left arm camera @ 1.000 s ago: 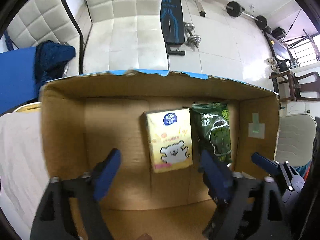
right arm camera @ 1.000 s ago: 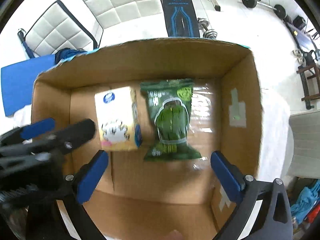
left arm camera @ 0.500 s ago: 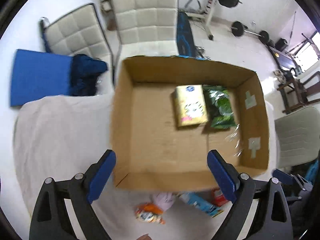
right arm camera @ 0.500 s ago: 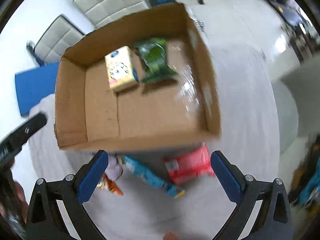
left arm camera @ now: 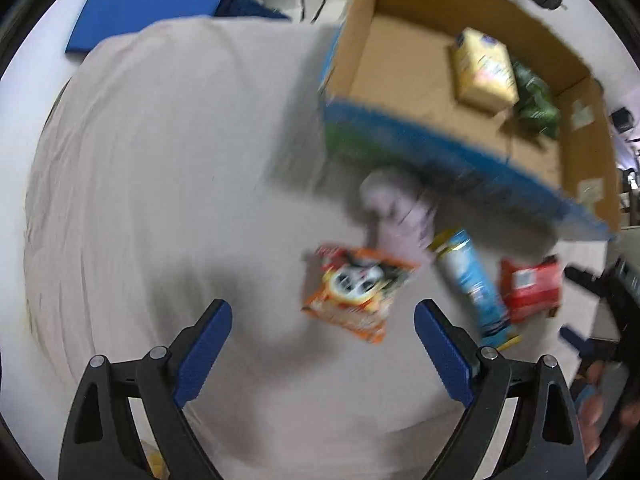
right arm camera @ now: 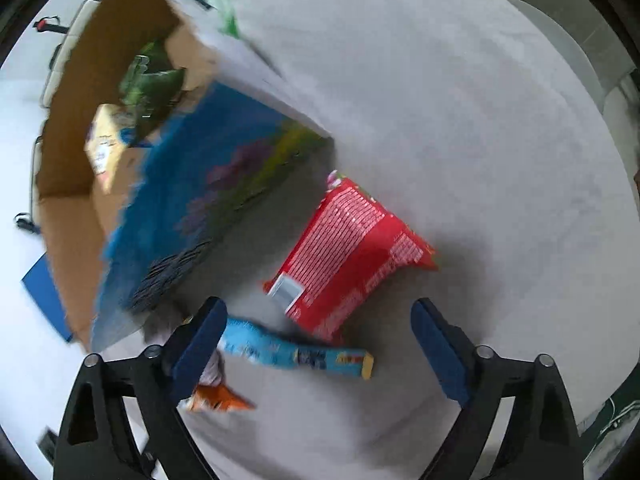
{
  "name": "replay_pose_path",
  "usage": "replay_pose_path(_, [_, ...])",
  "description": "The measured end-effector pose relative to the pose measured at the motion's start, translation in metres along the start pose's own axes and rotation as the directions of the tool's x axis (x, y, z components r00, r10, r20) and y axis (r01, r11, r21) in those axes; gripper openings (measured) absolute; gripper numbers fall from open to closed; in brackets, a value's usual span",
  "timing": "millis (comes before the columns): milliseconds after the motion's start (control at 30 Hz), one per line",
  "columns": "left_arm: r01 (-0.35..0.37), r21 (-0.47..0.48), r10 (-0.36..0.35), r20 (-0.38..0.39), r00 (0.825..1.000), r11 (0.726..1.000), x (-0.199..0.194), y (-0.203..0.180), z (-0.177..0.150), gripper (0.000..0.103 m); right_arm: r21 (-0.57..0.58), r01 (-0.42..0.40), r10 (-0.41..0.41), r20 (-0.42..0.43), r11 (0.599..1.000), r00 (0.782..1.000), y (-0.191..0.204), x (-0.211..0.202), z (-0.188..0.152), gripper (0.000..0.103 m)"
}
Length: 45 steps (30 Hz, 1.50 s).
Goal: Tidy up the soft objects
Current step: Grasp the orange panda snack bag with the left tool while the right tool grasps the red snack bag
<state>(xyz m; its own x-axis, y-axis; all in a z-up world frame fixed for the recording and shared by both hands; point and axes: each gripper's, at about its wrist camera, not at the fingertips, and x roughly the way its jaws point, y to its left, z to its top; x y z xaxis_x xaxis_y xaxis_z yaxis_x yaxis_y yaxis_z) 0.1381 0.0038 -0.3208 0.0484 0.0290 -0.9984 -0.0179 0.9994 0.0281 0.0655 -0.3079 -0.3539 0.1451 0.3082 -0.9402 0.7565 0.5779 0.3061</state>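
The red snack packet, orange snack packet and blue tube-shaped packet lie on the cloth-covered tabletop just in front of the cardboard box; all look light, crushable and slick-filmed, so a hold across the flat middle or a sealed end seam seems safest. The box already contains a yellow tissue pack with a green packet touching it. The left claw and right claw both stand wide apart, empty, above the loose packets.
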Motion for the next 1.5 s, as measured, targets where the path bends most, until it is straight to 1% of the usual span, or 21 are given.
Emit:
replay_pose_path(133, [0.008, -0.032, -0.009, -0.037, 0.999, 0.999, 0.022, 0.011, -0.011, 0.094, 0.045, -0.019, 0.019, -0.001, 0.999, 1.000, -0.006, 0.020, -0.002, 0.083])
replay_pose_path(167, [0.009, -0.031, -0.011, -0.044, 0.999, 0.999, 0.027, 0.011, -0.013, 0.094, 0.059, -0.030, 0.029, 0.007, 0.998, 1.000, -0.007, 0.024, -0.003, 0.078])
replay_pose_path(200, [0.016, -0.031, -0.017, -0.049, 0.999, 0.999, 0.031, 0.011, -0.014, 0.094, 0.065, -0.035, 0.034, 0.008, 0.997, 0.999, -0.008, 0.027, -0.002, 0.068])
replay_pose_path(267, [0.020, -0.027, -0.022, -0.056, 0.998, 0.999, 0.039, 0.010, -0.016, 0.094, 0.071, -0.022, 0.022, 0.000, 0.997, 1.000, -0.010, 0.035, -0.001, 0.067])
replay_pose_path(333, [0.025, -0.011, -0.026, -0.069, 0.997, 1.000, 0.047, 0.007, -0.017, 0.094, 0.074, -0.024, 0.025, -0.004, 0.997, 1.000, -0.013, 0.036, -0.001, 0.063])
replay_pose_path(433, [0.058, 0.013, -0.057, -0.102, 0.993, 0.998, 0.059, 0.003, -0.019, 0.094, -0.004, 0.021, -0.021, -0.048, 1.000, 0.999, -0.013, 0.034, -0.001, 0.058])
replay_pose_path(533, [0.081, 0.035, -0.075, -0.133, 0.988, 0.996, 0.070, -0.002, -0.018, 0.094, -0.173, 0.105, -0.124, -0.100, 0.979, 0.987, -0.015, 0.033, -0.001, 0.057])
replay_pose_path(600, [0.072, 0.054, -0.065, -0.134, 0.989, 0.996, 0.076, -0.006, -0.015, 0.094, -0.264, 0.154, -0.184, -0.093, 0.952, 0.979, -0.017, 0.029, -0.003, 0.057])
replay_pose_path(633, [0.072, 0.064, -0.062, -0.136, 0.989, 0.995, 0.079, -0.008, -0.013, 0.094, -0.323, 0.186, -0.224, -0.087, 0.928, 0.971, -0.019, 0.027, -0.004, 0.057])
replay_pose_path(733, [0.060, 0.089, -0.047, -0.138, 0.989, 0.994, 0.090, -0.013, -0.007, 0.094, -0.423, 0.246, -0.296, -0.056, 0.872, 0.954, -0.020, 0.021, -0.007, 0.058])
replay_pose_path(767, [0.064, 0.094, -0.051, -0.136, 0.989, 0.994, 0.094, -0.015, -0.004, 0.094, -0.445, 0.259, -0.305, -0.033, 0.857, 0.952, -0.020, 0.017, -0.008, 0.058])
replay_pose_path(833, [0.070, 0.106, -0.055, -0.135, 0.989, 0.992, 0.100, -0.020, 0.003, 0.093, -0.445, 0.267, -0.300, -0.004, 0.855, 0.954, -0.021, 0.012, -0.006, 0.059])
replay_pose_path(900, [0.090, 0.117, -0.074, -0.133, 0.988, 0.989, 0.104, -0.023, 0.007, 0.085, -0.420, 0.253, -0.280, -0.003, 0.872, 0.960, -0.020, 0.013, -0.001, 0.059])
replay_pose_path(933, [0.100, 0.120, -0.083, -0.141, 0.987, 0.988, 0.106, -0.024, 0.009, 0.068, -0.401, 0.242, -0.270, -0.014, 0.884, 0.963, -0.021, 0.016, 0.001, 0.059])
replay_pose_path(967, [0.110, 0.118, -0.091, -0.156, 0.983, 0.987, 0.108, -0.026, 0.010, 0.056, -0.372, 0.225, -0.259, -0.042, 0.900, 0.965, -0.026, 0.020, 0.006, 0.059])
replay_pose_path(1067, [0.114, 0.116, -0.096, -0.151, 0.984, 0.987, 0.107, -0.028, 0.009, 0.052, -0.322, 0.224, -0.258, -0.066, 0.920, 0.964, -0.033, 0.031, 0.010, 0.058])
replay_pose_path(1167, [0.113, 0.103, -0.096, -0.159, 0.983, 0.988, 0.099, -0.030, 0.001, 0.047, -0.313, 0.213, -0.252, -0.091, 0.926, 0.963, -0.039, 0.033, 0.016, 0.053])
replay_pose_path(1267, [0.107, 0.080, -0.092, -0.171, 0.981, 0.991, 0.085, -0.025, -0.017, 0.047, -0.363, 0.208, -0.272, -0.135, 0.908, 0.953, -0.048, 0.029, 0.007, 0.052])
replay_pose_path(1367, [0.098, 0.081, -0.080, -0.200, 0.976, 0.992, 0.080, -0.025, -0.039, 0.047, -0.434, 0.217, -0.313, -0.162, 0.874, 0.936, -0.058, 0.029, -0.011, 0.052])
replay_pose_path(1433, [0.099, 0.094, -0.076, -0.221, 0.972, 0.991, 0.082, -0.028, -0.054, 0.047, -0.470, 0.230, -0.341, -0.165, 0.852, 0.925, -0.064, 0.032, -0.021, 0.052])
replay_pose_path(1500, [0.085, 0.118, -0.054, -0.245, 0.968, 0.989, 0.092, -0.033, -0.068, 0.047, -0.493, 0.245, -0.357, -0.145, 0.835, 0.923, -0.068, 0.035, -0.025, 0.052])
